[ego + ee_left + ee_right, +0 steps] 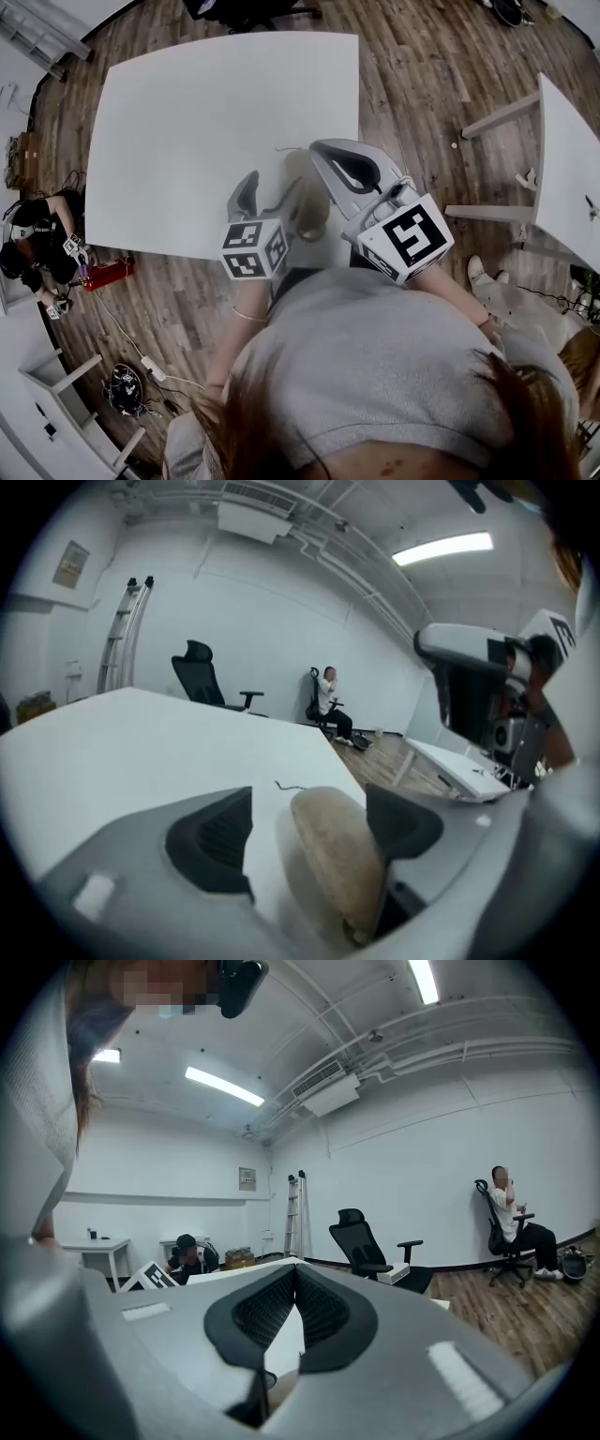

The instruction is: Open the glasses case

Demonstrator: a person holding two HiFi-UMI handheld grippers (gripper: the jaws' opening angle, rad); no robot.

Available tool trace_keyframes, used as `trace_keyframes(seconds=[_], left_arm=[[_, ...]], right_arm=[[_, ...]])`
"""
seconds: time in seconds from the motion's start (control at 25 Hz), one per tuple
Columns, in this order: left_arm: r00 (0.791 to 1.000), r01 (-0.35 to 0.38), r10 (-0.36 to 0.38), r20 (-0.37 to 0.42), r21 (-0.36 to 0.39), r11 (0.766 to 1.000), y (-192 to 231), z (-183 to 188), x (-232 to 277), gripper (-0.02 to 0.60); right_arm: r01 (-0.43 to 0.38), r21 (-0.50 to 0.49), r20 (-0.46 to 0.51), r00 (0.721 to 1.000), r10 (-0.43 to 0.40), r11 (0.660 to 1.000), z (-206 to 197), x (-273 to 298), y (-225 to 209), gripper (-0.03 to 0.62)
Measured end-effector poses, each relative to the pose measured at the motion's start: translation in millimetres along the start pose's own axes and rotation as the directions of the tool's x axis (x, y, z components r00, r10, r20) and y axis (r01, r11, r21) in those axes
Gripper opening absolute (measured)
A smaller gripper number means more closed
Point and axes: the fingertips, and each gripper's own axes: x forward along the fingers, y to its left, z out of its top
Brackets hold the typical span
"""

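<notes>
Left gripper view shows the left gripper [314, 810], jaws apart, straddling the tan oval soft-looking glasses case [339, 860] at the white table's [141, 747] near edge. The right gripper [295, 1312] hovers over that edge, jaws together, empty. The case looks closed, so opening remains undone.

**A plain office workroom**

We take this for an open office or lab workroom. A large white table [187, 112] stands on a wood-plank floor [422, 75], with a second table [572, 159] at three o'clock. We see a black swivel chair [370, 1241], a ladder [293, 1208] against bare white walls [422, 1166], strip lights [223, 1086], a ceiling air unit [328, 1096] and a person [511, 1218] sitting by the wall.
</notes>
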Motion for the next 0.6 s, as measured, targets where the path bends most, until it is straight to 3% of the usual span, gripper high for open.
trace_keyframes(seconds=[0.12, 0.32, 0.6], left_arm=[[0.997, 0.029, -0.032, -0.067, -0.042, 0.999, -1.5, -17.6, 11.9, 0.385], [0.981, 0.136, -0.156, -0.118, -0.163, 0.977, -18.5, -30.9, 32.9, 0.439], [0.964, 0.167, -0.18, -0.195, -0.081, 0.983, -46.9, -28.3, 54.6, 0.479]], right_arm=[[0.016, 0.006, -0.001, 1.0, -0.016, 1.0, -1.9, -3.5, -3.8, 0.003], [0.042, 0.018, -0.002, 0.999, -0.042, 0.999, -4.5, -7.5, -7.6, 0.003], [0.072, 0.027, 0.009, 0.997, -0.072, 0.997, -2.5, -17.6, -17.7, 0.003]])
